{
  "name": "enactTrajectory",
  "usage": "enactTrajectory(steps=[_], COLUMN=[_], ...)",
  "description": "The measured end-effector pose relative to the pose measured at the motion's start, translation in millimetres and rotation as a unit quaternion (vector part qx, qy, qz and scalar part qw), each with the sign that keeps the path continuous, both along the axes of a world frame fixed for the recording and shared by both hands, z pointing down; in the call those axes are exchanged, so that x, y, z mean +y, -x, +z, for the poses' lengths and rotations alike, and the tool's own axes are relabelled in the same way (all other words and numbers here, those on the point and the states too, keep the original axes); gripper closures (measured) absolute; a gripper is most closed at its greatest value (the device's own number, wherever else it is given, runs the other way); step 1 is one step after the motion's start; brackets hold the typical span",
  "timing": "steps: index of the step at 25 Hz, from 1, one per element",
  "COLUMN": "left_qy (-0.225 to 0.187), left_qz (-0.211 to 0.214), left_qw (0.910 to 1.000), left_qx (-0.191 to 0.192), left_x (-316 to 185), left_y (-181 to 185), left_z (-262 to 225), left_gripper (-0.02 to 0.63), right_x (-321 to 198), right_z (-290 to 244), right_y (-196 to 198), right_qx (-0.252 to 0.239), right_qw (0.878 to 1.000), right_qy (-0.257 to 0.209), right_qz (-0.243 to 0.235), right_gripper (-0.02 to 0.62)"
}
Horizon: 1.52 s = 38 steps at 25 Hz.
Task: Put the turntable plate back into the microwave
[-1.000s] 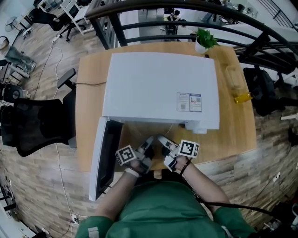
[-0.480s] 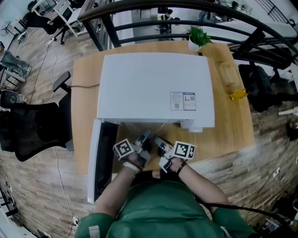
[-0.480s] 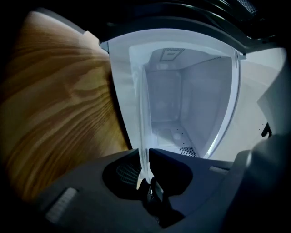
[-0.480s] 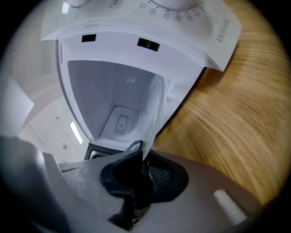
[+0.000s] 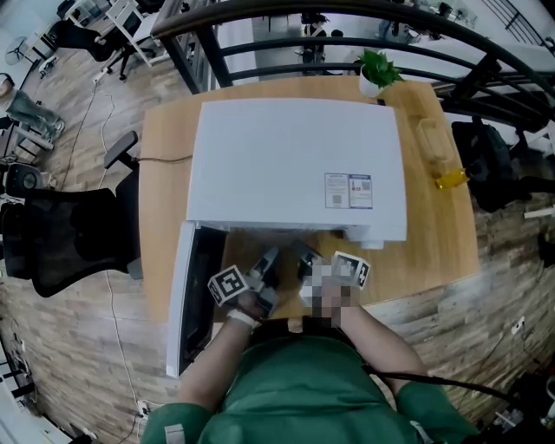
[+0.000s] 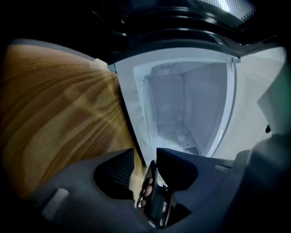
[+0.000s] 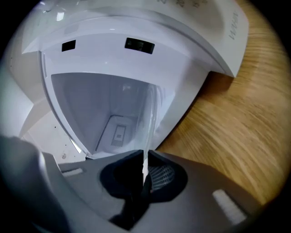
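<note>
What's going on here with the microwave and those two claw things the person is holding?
A person stands at a wooden table facing a white microwave with its door swung open. The right gripper has just been closing and now pinches the thin edge of the clear turntable plate, held in front of the open cavity. The left gripper has just been opening, and its jaws stand apart, gripping nothing. The plate is not yet set down inside.

Open-plan office, this one: a black mesh chair (image 5: 61,243) at the left, more desks (image 5: 126,19) in the upper left, plank floor (image 5: 78,364) all round, and a microwave (image 5: 295,165) on a wooden table (image 5: 165,182), with a plant (image 5: 380,71) top right.
</note>
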<state>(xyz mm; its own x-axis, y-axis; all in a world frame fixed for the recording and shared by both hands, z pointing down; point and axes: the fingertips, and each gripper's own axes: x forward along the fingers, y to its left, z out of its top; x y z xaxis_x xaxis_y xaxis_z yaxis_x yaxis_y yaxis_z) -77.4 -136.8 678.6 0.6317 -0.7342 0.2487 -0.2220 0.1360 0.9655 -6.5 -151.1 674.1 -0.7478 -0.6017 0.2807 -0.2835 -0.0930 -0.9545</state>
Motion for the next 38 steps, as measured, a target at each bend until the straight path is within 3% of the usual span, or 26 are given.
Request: enactTrajectory(steps=[9,20,26,38], left_qy=[0.008,0.011,-0.009,-0.001], left_qz=[-0.031,-0.029,-0.023,-0.020], left_qw=[0.9987,0.9989,0.9995,0.9992], left_qx=[-0.039,-0.036,-0.017,-0.034], left_x=[-21.9,-30.8,-40.6,-49.6], left_y=[21.1,15.8,14.8,16.4], left_z=[3.3,3.5,-5.8,-0.7], left_gripper=[0.578,0.595,0.595,0.595], right_x=[-16.7,-23.5,-33.7,-40.1], right_z=[-0.2,-2.6,1.0,1.3], right_y=[-1.2,-11.4,-16.0,-12.3], right_qx=[0.013,0.063,0.056,0.067], right_qw=[1.000,0.997,0.997,0.996], right_qy=[0.001,-0.003,0.011,0.016], right_qz=[0.020,0.037,0.057,0.060], right_gripper=[0.563,0.563,0.569,0.569])
